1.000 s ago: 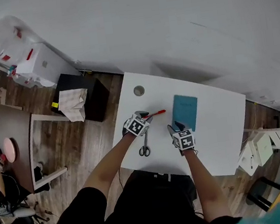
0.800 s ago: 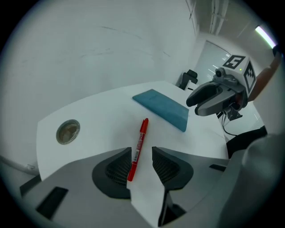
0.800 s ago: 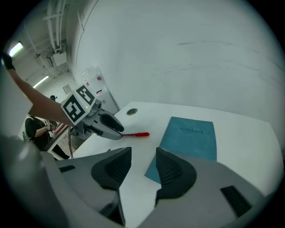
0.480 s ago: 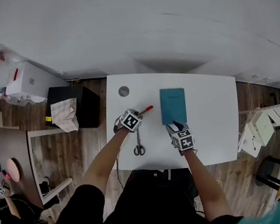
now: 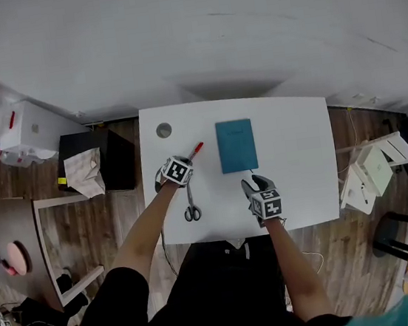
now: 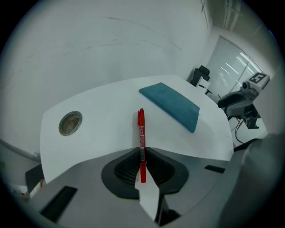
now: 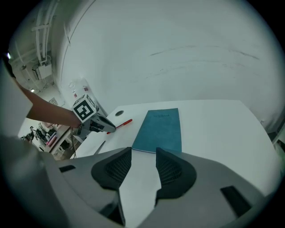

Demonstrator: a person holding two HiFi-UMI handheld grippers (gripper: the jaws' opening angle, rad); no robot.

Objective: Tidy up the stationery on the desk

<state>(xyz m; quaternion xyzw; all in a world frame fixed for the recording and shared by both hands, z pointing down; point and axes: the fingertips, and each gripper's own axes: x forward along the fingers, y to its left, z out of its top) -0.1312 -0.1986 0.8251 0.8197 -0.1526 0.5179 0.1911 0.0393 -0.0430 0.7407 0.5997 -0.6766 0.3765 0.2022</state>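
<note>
The left gripper (image 6: pixel 142 152) has its jaws drawn in on a red pen (image 6: pixel 141 133). They have just been closing, and the ribbed pads now sit against the pen's barrel on both sides. The pen's rear end lies between the pads. Its capped end points straight out ahead to 12 o'clock, over the white table (image 5: pixel 302 175).

In the left gripper view a teal notebook (image 6: pixel 171 106) lies flat on the table at about 1 o'clock of the pen tip. A round cable hole (image 6: pixel 70 123) in the tabletop sits at about 10 o'clock.

In the head view a pair of scissors (image 5: pixel 190 201) lies on the table at 6 o'clock of the left gripper, just beside it. The scissors' black handles point toward the person.

The right gripper (image 7: pixel 143 153) has its jaws moderately apart with only bare tabletop between the pads. It holds nothing. The notebook's near short edge lies just past the jaw tips at 12 o'clock, apart from them. In the right gripper view the left gripper and the pen appear at about 10 o'clock, beyond the notebook's left side.

In the head view the right gripper is near the table's front edge, with the notebook at 12 o'clock of it in the middle of the table. A black cabinet (image 5: pixel 118 159) stands on the wooden floor (image 5: pixel 86 233) at 9 o'clock of the table.
</note>
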